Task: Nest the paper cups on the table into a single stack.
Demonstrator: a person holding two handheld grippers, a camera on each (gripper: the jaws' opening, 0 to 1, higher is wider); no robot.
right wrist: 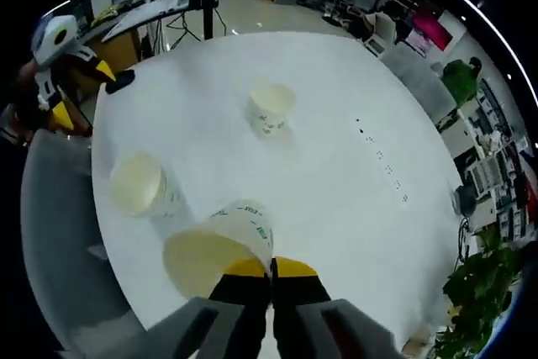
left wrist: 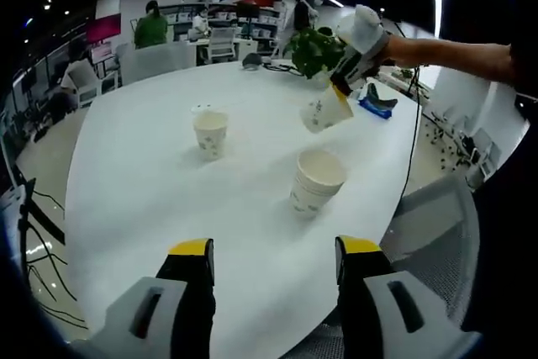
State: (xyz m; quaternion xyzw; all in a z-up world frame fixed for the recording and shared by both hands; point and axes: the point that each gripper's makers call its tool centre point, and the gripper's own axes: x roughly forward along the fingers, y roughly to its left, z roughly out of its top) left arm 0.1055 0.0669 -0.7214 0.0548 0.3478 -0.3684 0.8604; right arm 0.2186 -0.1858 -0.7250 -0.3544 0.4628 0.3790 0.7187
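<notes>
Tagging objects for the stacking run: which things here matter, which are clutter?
Job:
- held cup, in right gripper
- cup stack
- lone cup
- left gripper, jaws apart, holding nothing

Clutter:
- plant
- blue item by the table edge
- chair

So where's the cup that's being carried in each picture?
Left gripper view: the carried cup hangs upper right, pinched by the right gripper.
Right gripper view: bottom centre, rim clamped.
Shared landmark: the lone cup standing mid-table.
</notes>
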